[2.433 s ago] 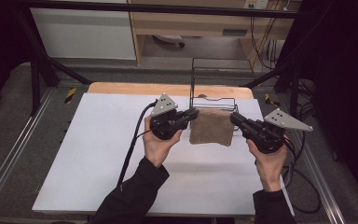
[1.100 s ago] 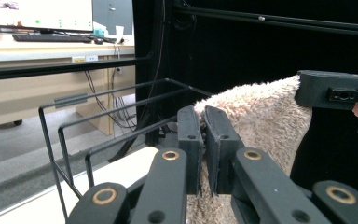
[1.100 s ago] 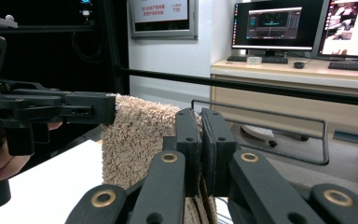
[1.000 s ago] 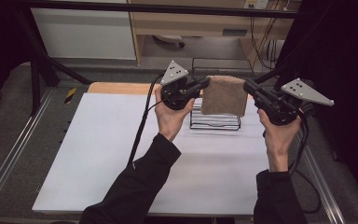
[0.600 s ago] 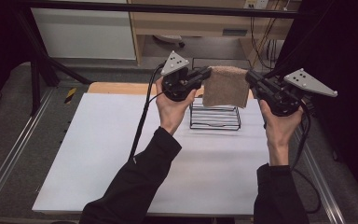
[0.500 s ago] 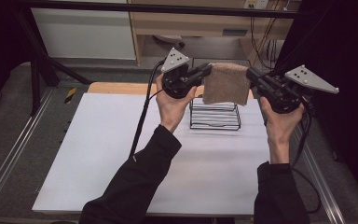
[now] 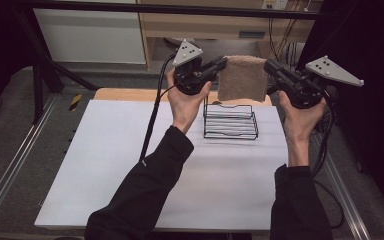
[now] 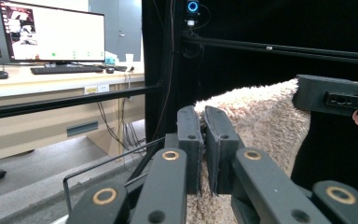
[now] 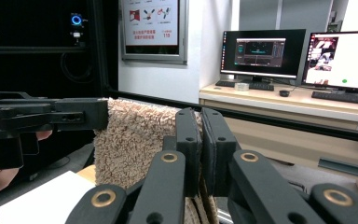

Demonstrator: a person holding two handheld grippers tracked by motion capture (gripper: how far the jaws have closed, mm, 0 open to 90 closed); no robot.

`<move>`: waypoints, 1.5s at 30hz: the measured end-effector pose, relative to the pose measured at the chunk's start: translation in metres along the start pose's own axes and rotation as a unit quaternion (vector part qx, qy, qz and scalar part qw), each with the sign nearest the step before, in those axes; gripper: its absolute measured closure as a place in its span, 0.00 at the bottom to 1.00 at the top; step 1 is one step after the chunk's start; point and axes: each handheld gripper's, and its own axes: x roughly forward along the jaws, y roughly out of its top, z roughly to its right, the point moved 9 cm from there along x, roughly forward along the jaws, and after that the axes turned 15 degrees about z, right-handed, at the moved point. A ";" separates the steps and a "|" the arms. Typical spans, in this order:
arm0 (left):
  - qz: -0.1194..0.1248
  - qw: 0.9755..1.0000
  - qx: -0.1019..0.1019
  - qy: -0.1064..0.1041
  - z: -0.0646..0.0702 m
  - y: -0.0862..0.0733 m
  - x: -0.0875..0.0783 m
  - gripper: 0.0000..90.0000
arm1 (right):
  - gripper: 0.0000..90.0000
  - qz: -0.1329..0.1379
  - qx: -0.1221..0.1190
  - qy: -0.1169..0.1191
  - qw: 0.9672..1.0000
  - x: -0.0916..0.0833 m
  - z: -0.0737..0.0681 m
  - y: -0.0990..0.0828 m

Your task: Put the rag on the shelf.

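- Two dark sleeves come in from the near edge of the white worktop (image 7: 105,165).
- One black wire rack (image 7: 230,121) stands on the worktop's far half, between the two raised hands.
- Two hand-held grippers are up in the air above the rack, each carrying one grey three-cornered plate and one trailing cable.
- The left hand-held gripper (image 7: 221,64) is clamped on the upper left corner of one beige fluffy towel (image 7: 242,78); its jaws meet on the pile in the left gripper view.
- The right hand-held gripper (image 7: 270,67) is clamped on the towel's upper right corner.
- The towel hangs flat between them, above the rack and clear of it.
- Beyond stand desks carrying three monitors (image 9: 260,54).
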 end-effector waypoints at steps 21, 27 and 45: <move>-0.005 1.000 0.012 0.008 -0.014 0.017 0.022 0.95 | 0.96 0.009 0.001 0.000 1.000 0.025 0.016 0.009; 0.000 1.000 0.005 0.010 -0.021 0.019 0.029 0.95 | 0.96 0.012 0.000 0.003 1.000 0.033 0.020 0.011; -0.009 1.000 0.018 0.024 -0.042 0.007 0.051 0.95 | 0.96 0.003 0.003 -0.001 1.000 0.055 0.038 -0.004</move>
